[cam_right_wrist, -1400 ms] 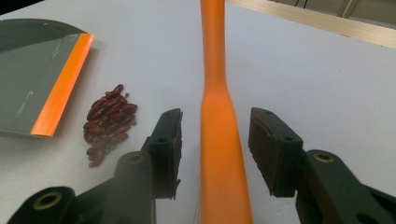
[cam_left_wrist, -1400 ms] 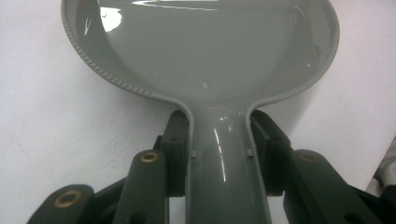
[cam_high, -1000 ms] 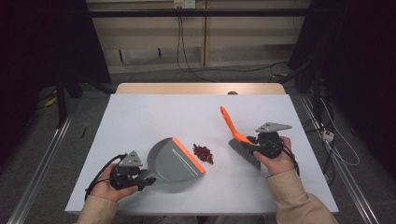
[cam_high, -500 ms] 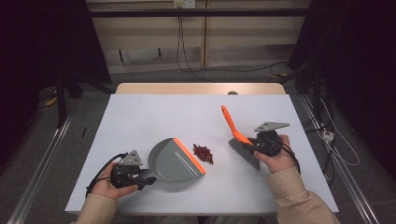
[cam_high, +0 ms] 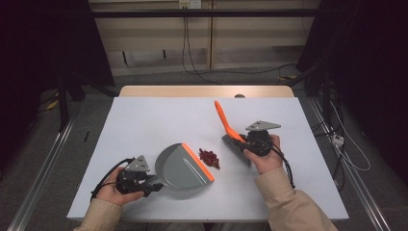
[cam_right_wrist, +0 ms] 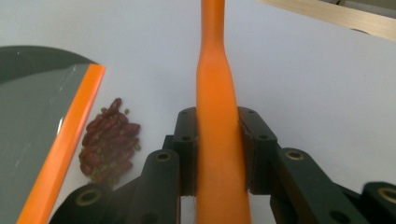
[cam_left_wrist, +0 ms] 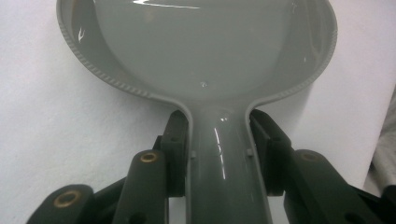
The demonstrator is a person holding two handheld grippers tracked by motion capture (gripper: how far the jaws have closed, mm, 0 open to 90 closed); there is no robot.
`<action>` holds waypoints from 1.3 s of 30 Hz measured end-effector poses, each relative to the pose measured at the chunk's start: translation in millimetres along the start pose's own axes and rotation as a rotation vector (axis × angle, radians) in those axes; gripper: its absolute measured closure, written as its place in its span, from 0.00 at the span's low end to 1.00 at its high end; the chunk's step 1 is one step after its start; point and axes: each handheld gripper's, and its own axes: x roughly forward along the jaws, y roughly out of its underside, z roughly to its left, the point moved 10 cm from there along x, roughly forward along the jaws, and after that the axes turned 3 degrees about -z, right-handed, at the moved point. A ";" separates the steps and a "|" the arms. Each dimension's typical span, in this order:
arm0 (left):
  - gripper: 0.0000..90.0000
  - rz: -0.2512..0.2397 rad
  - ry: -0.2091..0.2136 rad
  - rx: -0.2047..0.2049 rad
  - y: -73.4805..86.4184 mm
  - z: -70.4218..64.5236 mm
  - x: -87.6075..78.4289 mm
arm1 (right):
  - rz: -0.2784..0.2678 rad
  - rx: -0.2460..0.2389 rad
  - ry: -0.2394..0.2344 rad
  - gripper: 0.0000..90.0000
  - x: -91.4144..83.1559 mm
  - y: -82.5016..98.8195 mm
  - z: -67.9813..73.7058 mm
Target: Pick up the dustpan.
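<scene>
A grey dustpan (cam_high: 180,166) with an orange lip lies flat on the white table, its mouth facing right. My left gripper (cam_high: 150,185) is shut on the dustpan's handle (cam_left_wrist: 219,154), the pads pressing both sides of it. A small heap of dark red beans (cam_high: 209,158) lies just off the orange lip (cam_right_wrist: 65,140). Right of the heap, my right gripper (cam_high: 245,144) is shut on the orange handle of a brush (cam_high: 223,117). The handle (cam_right_wrist: 215,93) slants up and away from me, and the dark bristles (cam_high: 231,140) rest close beside the beans (cam_right_wrist: 109,140).
The white table top (cam_high: 144,120) has open room behind the tools and at the far left. A wooden strip (cam_high: 202,91) runs along its far edge. Cables trail from both grippers toward the near edge. Metal floor rails (cam_high: 43,168) flank the table.
My right hand has carried the brush leftward, closer to the beans. The dustpan, the left gripper and the bean heap have stayed where they were.
</scene>
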 end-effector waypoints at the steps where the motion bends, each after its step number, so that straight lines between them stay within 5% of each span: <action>1: 0.70 0.000 -0.001 0.000 0.0 -0.3 0.2 | -0.009 -0.008 0.003 0.79 2.6 -2.1 2.6; 9: 0.70 -0.008 0.002 -0.009 -1.3 -0.8 1.1 | -0.004 -0.050 -0.005 0.79 23.7 -5.6 18.2; 19: 0.70 -0.006 0.007 -0.006 -2.4 -2.1 3.0 | 0.022 -0.106 -0.011 0.79 27.8 -6.4 30.6; 39: 0.70 -0.002 0.011 -0.006 -4.0 -2.9 4.1 | 0.023 -0.071 0.006 0.79 26.8 -3.4 44.9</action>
